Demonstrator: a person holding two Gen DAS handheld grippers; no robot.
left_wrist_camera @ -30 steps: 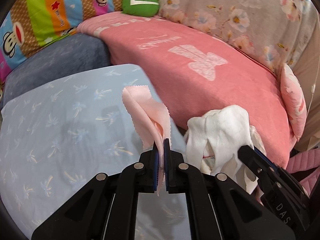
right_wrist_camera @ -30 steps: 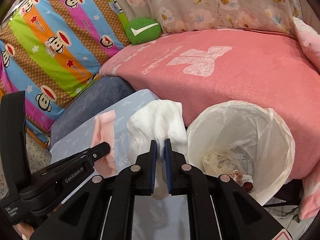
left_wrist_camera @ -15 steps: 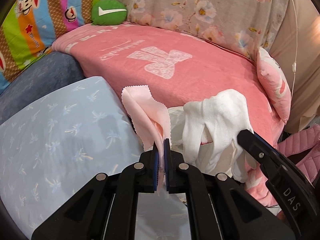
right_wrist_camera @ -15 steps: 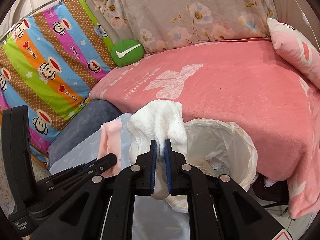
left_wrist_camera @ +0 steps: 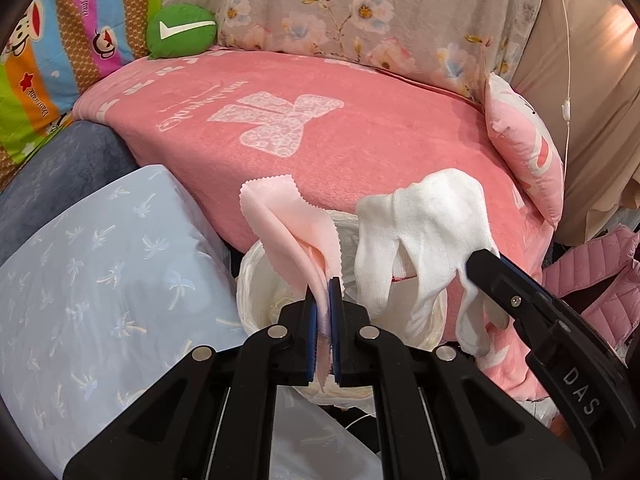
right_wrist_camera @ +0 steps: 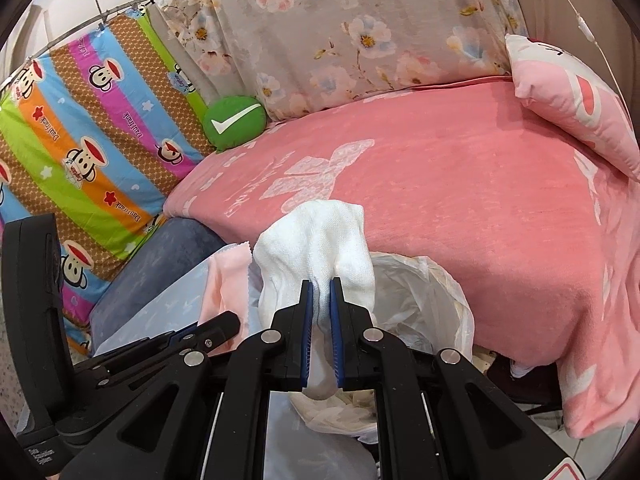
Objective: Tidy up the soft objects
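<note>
Bed or couch under a pink blanket [left_wrist_camera: 360, 128] with a pale bow motif. Floral sheet [left_wrist_camera: 360, 12] hangs behind it; striped monkey-print cover [right_wrist_camera: 92, 152] at far left. Green round cushion [left_wrist_camera: 181, 31] with a white tick sits at the blanket's back corner. Pink pillow [left_wrist_camera: 520, 148] at the right end. Light blue pillow [left_wrist_camera: 100, 288] with a palm print lies in the near left foreground, against a grey-blue cushion [left_wrist_camera: 60, 164].

Bin lined with a white bag [right_wrist_camera: 432, 300] stands at the near edge of the pink blanket, mouth open, scraps inside.

Left tool [left_wrist_camera: 324, 308]: jaws pressed together on a pale pink cloth [left_wrist_camera: 288, 232] with a pinked edge; cloth stands up from the jaws, above the bin's left rim.

Right tool [right_wrist_camera: 320, 312]: jaws clamped on a white cloth [right_wrist_camera: 320, 236], bunched, folds draping both sides, tail hanging below the jaws. It is held over the bin mouth, just right of the pink cloth. The two cloths sit close together; whether they touch is unclear.
</note>
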